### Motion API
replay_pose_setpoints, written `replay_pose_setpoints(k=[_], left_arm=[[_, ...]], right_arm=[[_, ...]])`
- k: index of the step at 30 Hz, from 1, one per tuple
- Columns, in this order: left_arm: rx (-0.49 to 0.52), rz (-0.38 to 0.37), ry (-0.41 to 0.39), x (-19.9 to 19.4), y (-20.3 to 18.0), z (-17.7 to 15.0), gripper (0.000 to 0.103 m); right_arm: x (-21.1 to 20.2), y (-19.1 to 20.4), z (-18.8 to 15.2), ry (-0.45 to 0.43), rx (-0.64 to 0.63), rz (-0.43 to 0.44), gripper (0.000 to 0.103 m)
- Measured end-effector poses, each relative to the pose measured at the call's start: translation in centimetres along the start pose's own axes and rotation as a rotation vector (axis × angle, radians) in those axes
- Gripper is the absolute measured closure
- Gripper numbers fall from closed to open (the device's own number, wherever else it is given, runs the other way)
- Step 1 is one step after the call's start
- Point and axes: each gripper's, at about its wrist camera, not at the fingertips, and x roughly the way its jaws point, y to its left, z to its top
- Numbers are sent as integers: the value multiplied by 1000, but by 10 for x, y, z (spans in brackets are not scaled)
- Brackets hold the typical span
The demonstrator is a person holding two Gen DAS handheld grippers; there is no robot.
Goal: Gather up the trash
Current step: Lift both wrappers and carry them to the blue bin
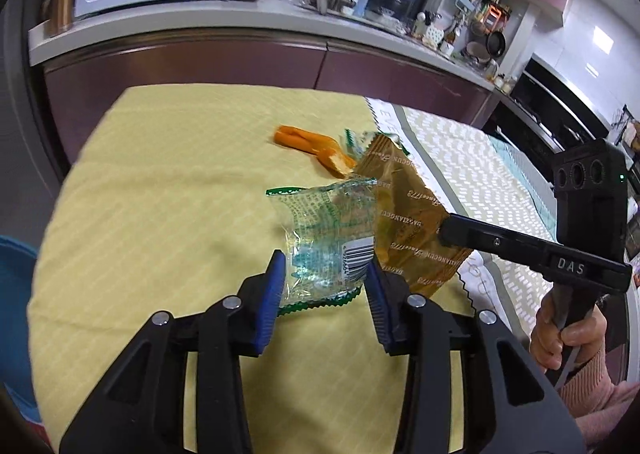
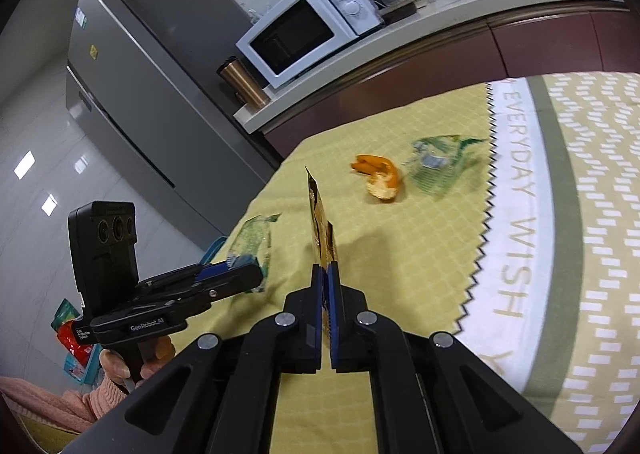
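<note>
Crinkly clear-green wrapper [image 1: 324, 238] sits between the left gripper [image 1: 326, 274] pads, jaws part open around its near end. Whether they grip it I cannot tell. Right gripper [image 2: 327, 294] is clamped tight on a gold wrapper [image 2: 320, 218], held edge-up, long axis pointing away from the tongs.

Taking the orange peel [image 2: 378, 176] as landmark: on the yellow tablecloth [image 2: 420, 254], a second clear-green wrapper [image 2: 438, 162] lies just right of it; both held wrappers are nearer the person. Judged nearer the right gripper.

Count: two clear-green wrappers, one gold, one peel.
</note>
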Motion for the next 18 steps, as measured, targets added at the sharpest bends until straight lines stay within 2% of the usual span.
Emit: replay_pose_setpoints(k=[10,18], left_arm=[[-69,63,-69,-61,51,-21,64],[-151,163,-127,-111,107,-39,64]], right_arm=[[11,34,14,2,-41,55,101],[48,77,24,59,-95,152,101]])
